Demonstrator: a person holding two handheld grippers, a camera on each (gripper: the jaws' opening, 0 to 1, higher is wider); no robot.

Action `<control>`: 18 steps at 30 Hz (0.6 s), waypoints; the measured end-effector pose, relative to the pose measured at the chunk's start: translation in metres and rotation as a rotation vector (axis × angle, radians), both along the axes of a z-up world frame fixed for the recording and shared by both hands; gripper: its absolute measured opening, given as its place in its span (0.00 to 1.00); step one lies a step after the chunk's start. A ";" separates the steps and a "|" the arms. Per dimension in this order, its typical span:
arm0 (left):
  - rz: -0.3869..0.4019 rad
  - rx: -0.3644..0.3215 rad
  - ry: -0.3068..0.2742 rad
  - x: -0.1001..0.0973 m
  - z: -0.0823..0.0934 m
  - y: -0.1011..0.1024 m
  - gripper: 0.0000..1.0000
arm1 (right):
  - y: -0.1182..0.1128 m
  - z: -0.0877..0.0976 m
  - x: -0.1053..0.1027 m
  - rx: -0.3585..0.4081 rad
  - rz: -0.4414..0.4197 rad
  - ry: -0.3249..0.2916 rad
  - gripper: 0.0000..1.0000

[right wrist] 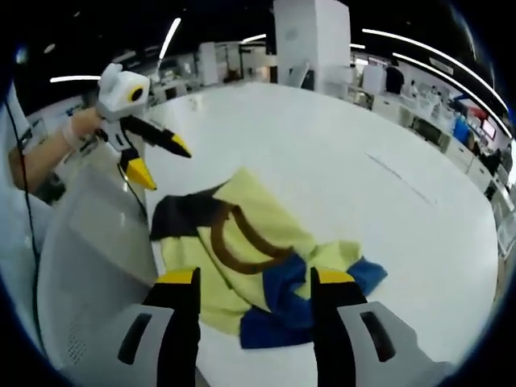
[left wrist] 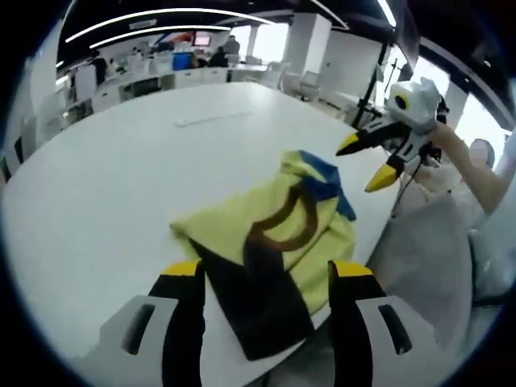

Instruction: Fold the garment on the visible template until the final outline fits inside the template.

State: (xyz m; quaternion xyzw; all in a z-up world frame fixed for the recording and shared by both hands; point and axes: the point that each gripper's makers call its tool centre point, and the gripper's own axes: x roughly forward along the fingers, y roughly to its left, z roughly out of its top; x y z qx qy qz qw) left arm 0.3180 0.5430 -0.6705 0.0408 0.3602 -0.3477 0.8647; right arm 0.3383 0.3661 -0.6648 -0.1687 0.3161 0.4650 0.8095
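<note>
A crumpled yellow garment (left wrist: 274, 242) with black, brown and blue patches lies bunched near the edge of a broad white table (left wrist: 121, 177) in an open-plan office. In the left gripper view, the left gripper (left wrist: 266, 278) hangs above the garment's black end at 6 o'clock, its yellow-tipped jaws apart and holding nothing, while the right gripper (left wrist: 372, 161) enters at 2 o'clock, held in a person's hand (left wrist: 451, 141), jaws also spread and clear of the cloth.

The right gripper view reverses the scene: the right gripper (right wrist: 254, 278) hovers over the blue end of the garment (right wrist: 250, 258) at 6 o'clock, and the left gripper (right wrist: 157, 161) appears at 10 o'clock, above the table edge near the black patch. The blue folds show more fully here; the left gripper view gives a fuller look at the black panel.

A grey chair back (right wrist: 97, 258) stands against the table edge at 8 o'clock. A thin pale strip (left wrist: 214, 118) lies on the tabletop well beyond the garment. Desks (left wrist: 161, 76) and a white column (right wrist: 314, 40) fill the background.
</note>
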 end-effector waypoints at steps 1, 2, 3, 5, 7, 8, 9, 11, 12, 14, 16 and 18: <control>-0.001 -0.001 0.005 0.000 -0.001 -0.001 0.55 | 0.000 0.000 0.000 -0.001 -0.001 0.000 0.55; -0.002 -0.002 0.007 0.000 -0.002 -0.001 0.55 | 0.000 -0.001 0.001 -0.001 -0.002 0.002 0.55; -0.001 -0.003 0.007 0.001 -0.002 -0.001 0.55 | 0.000 -0.001 0.001 0.000 -0.001 0.005 0.54; -0.001 -0.004 0.009 0.002 -0.003 -0.002 0.54 | -0.001 -0.002 0.001 -0.003 -0.003 0.009 0.54; -0.003 -0.001 0.008 0.003 -0.005 -0.002 0.54 | -0.001 -0.003 0.002 -0.005 -0.004 0.010 0.53; -0.004 0.001 0.010 0.003 -0.006 -0.003 0.53 | -0.001 -0.004 0.002 -0.003 -0.007 0.013 0.53; -0.006 0.004 0.013 0.004 -0.007 -0.003 0.52 | -0.001 -0.005 0.002 -0.004 -0.008 0.015 0.53; -0.011 0.006 0.015 0.004 -0.008 -0.004 0.51 | -0.001 -0.006 0.002 -0.007 -0.007 0.017 0.52; -0.014 0.002 0.016 0.004 -0.009 -0.006 0.51 | -0.001 -0.006 0.002 -0.006 -0.008 0.018 0.52; -0.020 -0.004 0.015 0.005 -0.009 -0.008 0.51 | -0.001 -0.007 0.002 -0.006 -0.008 0.020 0.52; -0.024 -0.001 0.020 0.006 -0.011 -0.010 0.49 | -0.002 -0.008 0.002 -0.011 -0.007 0.022 0.52; -0.023 0.012 0.019 0.006 -0.013 -0.010 0.49 | -0.003 -0.009 0.003 -0.018 -0.008 0.021 0.52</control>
